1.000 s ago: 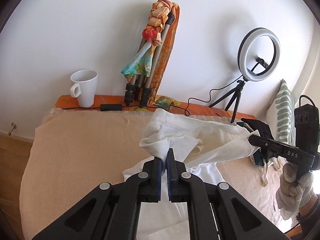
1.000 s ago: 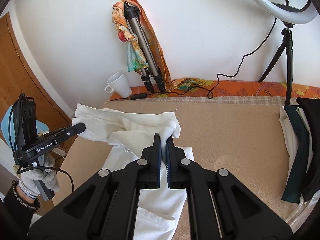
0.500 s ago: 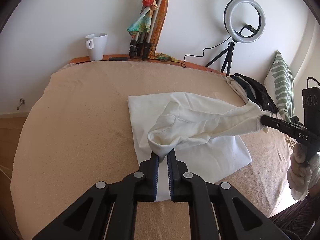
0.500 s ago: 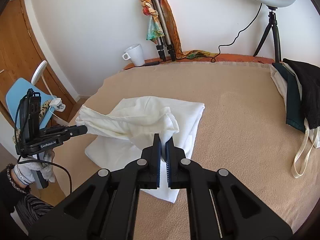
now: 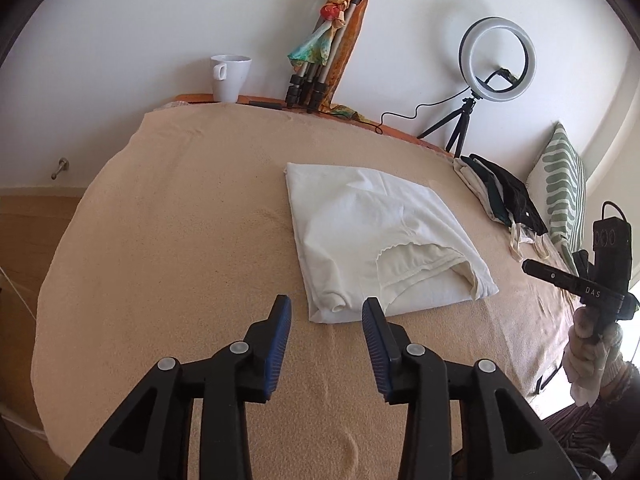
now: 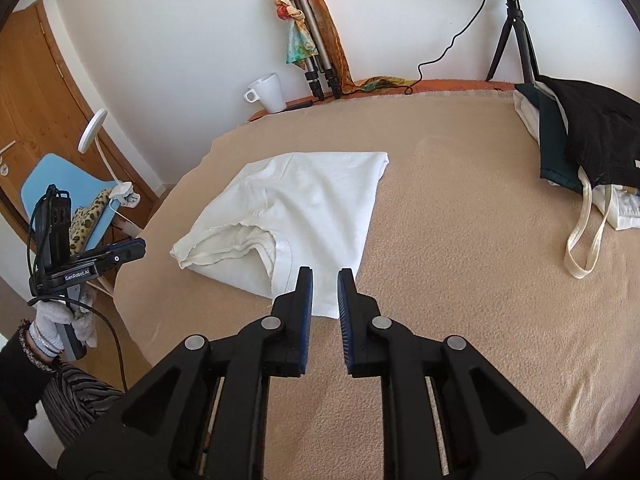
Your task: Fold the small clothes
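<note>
A white garment (image 5: 372,232) lies folded flat on the beige blanket (image 5: 180,240); it also shows in the right wrist view (image 6: 304,208). Its hem opening faces the near edge. My left gripper (image 5: 326,308) is open and empty, just short of the garment's near left corner. My right gripper (image 6: 324,280) is open with a narrower gap and empty, above the garment's near right corner. The right gripper also shows at the far right of the left wrist view (image 5: 560,276), and the left gripper at the left of the right wrist view (image 6: 120,252).
A pile of dark and white clothes with a tote bag (image 6: 588,148) lies at the right of the bed. A white mug (image 5: 230,76), a scarf-wrapped tripod (image 5: 324,52) and a ring light (image 5: 496,60) stand along the wall. A blue chair (image 6: 52,184) stands left of the bed.
Both grippers laid the lifted fold of the garment down, let go of it and opened. They have drawn back toward the near edge of the bed.
</note>
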{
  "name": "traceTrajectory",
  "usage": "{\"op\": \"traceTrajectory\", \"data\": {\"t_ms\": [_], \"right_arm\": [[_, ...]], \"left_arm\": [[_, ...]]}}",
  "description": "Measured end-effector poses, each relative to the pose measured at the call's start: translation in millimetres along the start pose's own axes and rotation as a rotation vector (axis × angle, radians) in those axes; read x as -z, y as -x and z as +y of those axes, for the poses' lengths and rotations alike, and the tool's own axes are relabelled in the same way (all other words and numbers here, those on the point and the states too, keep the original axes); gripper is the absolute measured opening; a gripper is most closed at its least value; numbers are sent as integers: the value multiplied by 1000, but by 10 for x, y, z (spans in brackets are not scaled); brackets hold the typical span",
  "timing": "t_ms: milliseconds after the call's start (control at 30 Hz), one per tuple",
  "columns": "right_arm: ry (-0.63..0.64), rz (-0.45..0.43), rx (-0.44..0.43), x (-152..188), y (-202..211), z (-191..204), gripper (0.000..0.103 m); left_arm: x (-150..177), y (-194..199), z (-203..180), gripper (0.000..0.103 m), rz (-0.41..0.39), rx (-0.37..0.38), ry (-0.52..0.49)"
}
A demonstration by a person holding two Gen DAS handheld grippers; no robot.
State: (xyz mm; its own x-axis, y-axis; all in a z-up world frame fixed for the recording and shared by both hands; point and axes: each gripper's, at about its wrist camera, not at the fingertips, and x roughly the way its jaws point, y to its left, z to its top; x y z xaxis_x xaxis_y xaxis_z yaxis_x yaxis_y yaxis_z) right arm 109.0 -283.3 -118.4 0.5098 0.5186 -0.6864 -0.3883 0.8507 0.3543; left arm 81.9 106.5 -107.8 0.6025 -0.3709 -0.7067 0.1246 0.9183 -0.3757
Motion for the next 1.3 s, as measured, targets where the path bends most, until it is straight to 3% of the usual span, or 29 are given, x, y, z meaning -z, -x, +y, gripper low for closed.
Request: {"op": "traceTrajectory", "data": {"t_ms": [33, 167, 300, 433, 567, 600, 633, 767, 967, 1033, 1100, 1167, 1233, 1300], "right_arm": [[-31, 15, 1, 15, -48, -45, 27], [-146, 90, -48, 70, -273, -183, 27], [-225, 124, -99, 91, -401, -270, 27], [-264, 148, -104, 107, -499, -318, 27], [-313, 165, -141, 136, -564, -379, 27], [-319, 167, -158, 140, -571, -384, 27], [-324, 171, -171, 141, -578, -386, 26], [-344, 144, -209, 116, -528, -396, 9], [-344, 76, -239, -9, -311, -337, 7], [-358, 60, -275, -43, -244, -330, 7], [-353, 71, -269, -21, -252, -325, 7], [-335, 110, -210, 34, -345, -323, 7], [-365, 145, -187, 93, -447, -389, 6], [-411, 138, -220, 97, -442, -457, 6]], "left_arm": [[-12, -35, 50, 42, 13, 24, 53], [-39, -236, 190, 43, 77, 120, 221], [-79, -378, 229, 41, 104, 177, 303], [-94, -503, 256, 25, 126, 189, 341], [-108, -520, 198, 5, 122, 168, 306], [-110, -510, 182, 4, 118, 164, 294], [-109, -494, 172, 4, 111, 158, 284], [-121, -431, 157, 3, 91, 157, 270], [-170, -302, 190, 2, 63, 196, 282], [-154, -297, 180, 2, 70, 142, 240], [-64, -412, 220, 2, 128, 86, 220], [13, -501, 285, 2, 159, 70, 238], [22, -487, 304, 2, 155, 73, 246], [-34, -387, 296, 2, 124, 96, 254]]}}
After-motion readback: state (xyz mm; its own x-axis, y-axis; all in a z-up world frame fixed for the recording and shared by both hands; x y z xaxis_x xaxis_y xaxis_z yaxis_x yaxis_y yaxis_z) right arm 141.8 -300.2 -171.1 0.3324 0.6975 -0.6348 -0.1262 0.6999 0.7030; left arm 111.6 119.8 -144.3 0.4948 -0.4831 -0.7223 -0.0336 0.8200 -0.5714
